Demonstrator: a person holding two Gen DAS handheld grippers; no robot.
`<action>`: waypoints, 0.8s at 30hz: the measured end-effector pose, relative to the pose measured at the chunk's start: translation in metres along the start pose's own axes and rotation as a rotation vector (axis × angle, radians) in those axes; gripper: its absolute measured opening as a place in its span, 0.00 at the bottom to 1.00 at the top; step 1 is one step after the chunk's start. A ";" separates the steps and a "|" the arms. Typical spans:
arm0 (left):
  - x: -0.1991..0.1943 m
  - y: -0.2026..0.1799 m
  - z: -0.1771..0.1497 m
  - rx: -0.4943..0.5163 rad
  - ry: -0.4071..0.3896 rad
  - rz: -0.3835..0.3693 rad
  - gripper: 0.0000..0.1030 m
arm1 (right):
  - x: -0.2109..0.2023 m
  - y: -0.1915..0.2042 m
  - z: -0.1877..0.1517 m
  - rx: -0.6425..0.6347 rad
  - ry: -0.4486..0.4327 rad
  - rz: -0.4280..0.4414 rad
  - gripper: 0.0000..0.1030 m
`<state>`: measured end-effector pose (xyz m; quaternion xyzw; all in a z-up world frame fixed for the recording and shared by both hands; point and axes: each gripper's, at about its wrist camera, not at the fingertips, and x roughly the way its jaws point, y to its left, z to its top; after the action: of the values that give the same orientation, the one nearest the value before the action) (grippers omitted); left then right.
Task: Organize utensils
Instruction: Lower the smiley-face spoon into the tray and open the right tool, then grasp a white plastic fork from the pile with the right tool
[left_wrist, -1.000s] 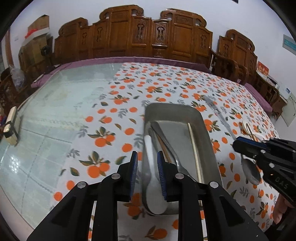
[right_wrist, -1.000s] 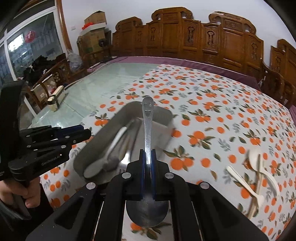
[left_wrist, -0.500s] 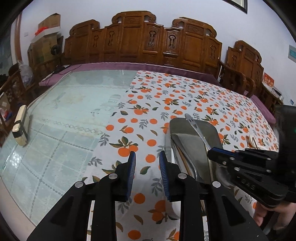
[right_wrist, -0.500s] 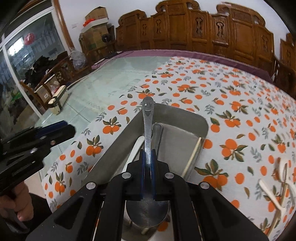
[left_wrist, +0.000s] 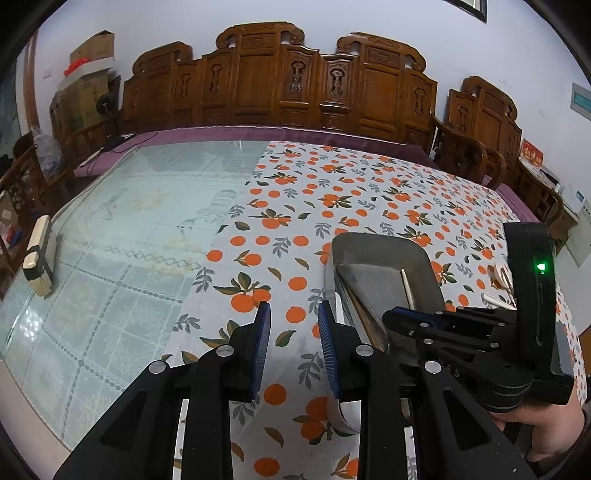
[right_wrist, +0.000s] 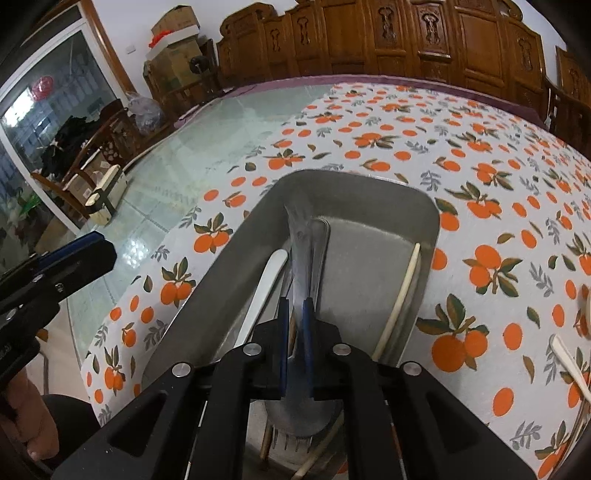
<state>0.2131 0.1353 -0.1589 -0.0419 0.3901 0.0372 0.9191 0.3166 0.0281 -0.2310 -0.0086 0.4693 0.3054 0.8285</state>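
A grey metal tray (right_wrist: 240, 258) sits on the orange-print tablecloth; it also shows in the left wrist view (left_wrist: 369, 245). It holds a white spoon (right_wrist: 264, 288), a metal utensil (right_wrist: 319, 251), a chopstick (right_wrist: 400, 291) and a fork (right_wrist: 291, 441). My right gripper (right_wrist: 294, 314) is over the tray, its pads slightly parted around a blurred metal spoon (right_wrist: 297, 258) that tilts down into the tray. My left gripper (left_wrist: 293, 325) is open and empty, left of the tray above the cloth. The right gripper (left_wrist: 399, 317) shows low over the tray in the left wrist view.
White spoons (right_wrist: 569, 362) lie on the cloth to the right of the tray. A cream box (left_wrist: 38, 260) sits on the glass tabletop at the far left. Carved wooden chairs (left_wrist: 314, 88) line the far side. The left gripper (right_wrist: 74, 258) shows at the left edge.
My right gripper moved down over the tray and its pads parted slightly; the metal spoon dropped, handle now inside the tray. My left gripper drew back left, away from the tray.
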 end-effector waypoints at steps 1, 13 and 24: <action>0.000 -0.001 0.000 0.001 0.000 -0.001 0.24 | -0.003 -0.001 0.000 -0.003 -0.005 0.000 0.10; -0.005 -0.034 0.001 0.045 -0.014 -0.057 0.35 | -0.103 -0.041 -0.020 -0.071 -0.156 -0.055 0.10; -0.006 -0.094 0.000 0.140 -0.056 -0.090 0.82 | -0.160 -0.129 -0.050 -0.032 -0.179 -0.206 0.20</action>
<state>0.2179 0.0414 -0.1501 0.0061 0.3638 -0.0301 0.9310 0.2839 -0.1716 -0.1687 -0.0426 0.3851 0.2255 0.8939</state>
